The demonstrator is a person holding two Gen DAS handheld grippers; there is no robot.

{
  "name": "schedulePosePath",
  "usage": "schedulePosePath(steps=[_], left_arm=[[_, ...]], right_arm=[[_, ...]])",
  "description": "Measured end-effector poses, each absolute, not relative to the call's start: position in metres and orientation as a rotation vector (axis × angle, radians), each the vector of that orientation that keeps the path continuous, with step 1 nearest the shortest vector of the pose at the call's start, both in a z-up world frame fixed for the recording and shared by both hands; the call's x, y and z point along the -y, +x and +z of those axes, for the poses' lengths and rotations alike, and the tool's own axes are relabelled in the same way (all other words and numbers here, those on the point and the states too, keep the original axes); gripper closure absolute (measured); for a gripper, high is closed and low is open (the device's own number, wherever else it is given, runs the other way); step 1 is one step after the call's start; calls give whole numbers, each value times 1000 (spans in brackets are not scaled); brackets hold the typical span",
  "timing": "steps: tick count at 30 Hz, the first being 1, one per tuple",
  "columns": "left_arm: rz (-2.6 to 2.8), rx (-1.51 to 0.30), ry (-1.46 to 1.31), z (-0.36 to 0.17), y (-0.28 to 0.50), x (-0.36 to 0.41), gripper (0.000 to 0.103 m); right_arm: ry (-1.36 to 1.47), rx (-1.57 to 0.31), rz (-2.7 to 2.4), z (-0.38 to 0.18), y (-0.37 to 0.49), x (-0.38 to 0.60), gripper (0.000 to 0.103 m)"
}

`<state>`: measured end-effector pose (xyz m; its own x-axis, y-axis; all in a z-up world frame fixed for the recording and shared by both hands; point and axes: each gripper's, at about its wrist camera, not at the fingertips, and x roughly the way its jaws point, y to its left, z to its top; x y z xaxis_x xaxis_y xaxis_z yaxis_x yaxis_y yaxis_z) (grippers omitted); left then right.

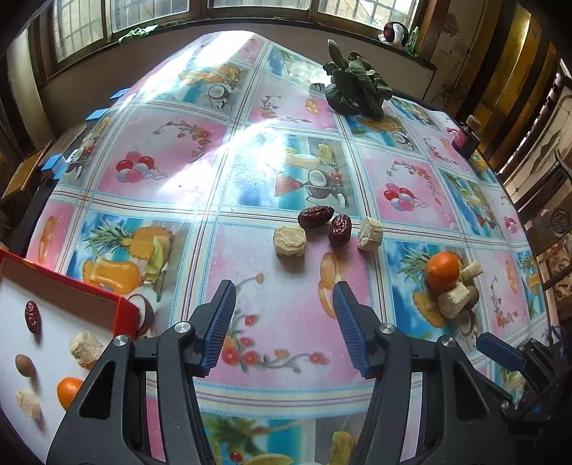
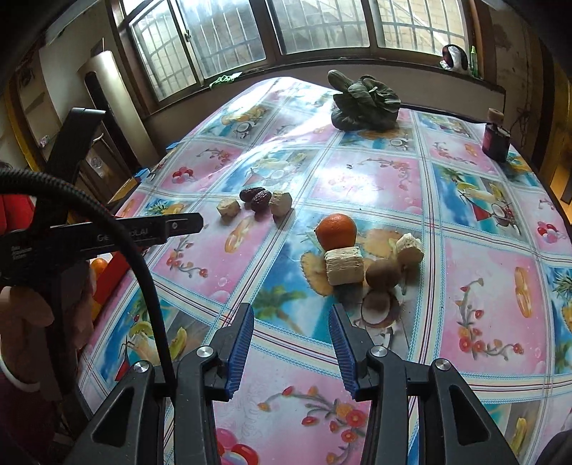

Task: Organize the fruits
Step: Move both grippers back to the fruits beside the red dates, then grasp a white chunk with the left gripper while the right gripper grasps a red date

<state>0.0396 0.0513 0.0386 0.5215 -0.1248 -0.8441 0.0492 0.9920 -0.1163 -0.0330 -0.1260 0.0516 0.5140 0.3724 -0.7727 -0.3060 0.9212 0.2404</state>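
Left gripper: your left gripper (image 1: 284,307) hangs over the tablecloth (image 1: 286,339) with its blue-padded fingers spread wide apart and nothing between them.
Right gripper: your right gripper (image 2: 291,329) is likewise spread apart and empty above the cloth.
Red box: at the near left edge of the left view sits a red-walled box (image 1: 123,311) with a white floor. Inside lie a red date (image 1: 32,316), a pale crumbly chunk (image 1: 85,348), a brown nut (image 1: 24,365), a second pale piece (image 1: 28,404) and a small orange (image 1: 68,390), all apart from one another.
Near cluster: just ahead of the right gripper lies a tight group: an orange (image 2: 336,231), a cream block (image 2: 344,266) in front of it, a brown round fruit (image 2: 383,273) beside the block, and another cream piece (image 2: 409,248) behind that.
Middle cluster: farther off, ahead of the left gripper, two dark dates (image 1: 316,216) (image 1: 339,229) lie side by side between two pale chunks (image 1: 289,240) (image 1: 370,233).
Far end: a dark leafy vegetable (image 2: 364,102) rests near the far edge, and a small dark bottle (image 2: 495,137) stands at the far right corner.
Background: windows (image 2: 321,25) run along the back wall.
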Motion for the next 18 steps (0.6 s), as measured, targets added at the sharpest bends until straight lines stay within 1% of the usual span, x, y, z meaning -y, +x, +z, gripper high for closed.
schedulePosePath(steps=[11,12,13,14,16,17,18], left_arm=[[-99,-1012,-29,23,83,-39,46],[-101,-1014,-30,21,85,-40,49],[-102,-1015,-29,19,86,-41,53],[-102,-1022,-24,16,87,-41,66],[-94,-1009,7,15,84,-40,72],[-96,-1009,12,15,83,-40,79],[-102,-1013,9,15,82,-39,79]], right_arm=[[86,-950,425,48,-5,134,61],[84,-947,426,49,-3,134,61],[82,-944,427,50,-1,134,61],[80,-942,428,50,0,133,61],[78,-943,431,50,3,132,61],[78,-944,431,50,5,132,61],[77,-947,430,49,6,131,61]])
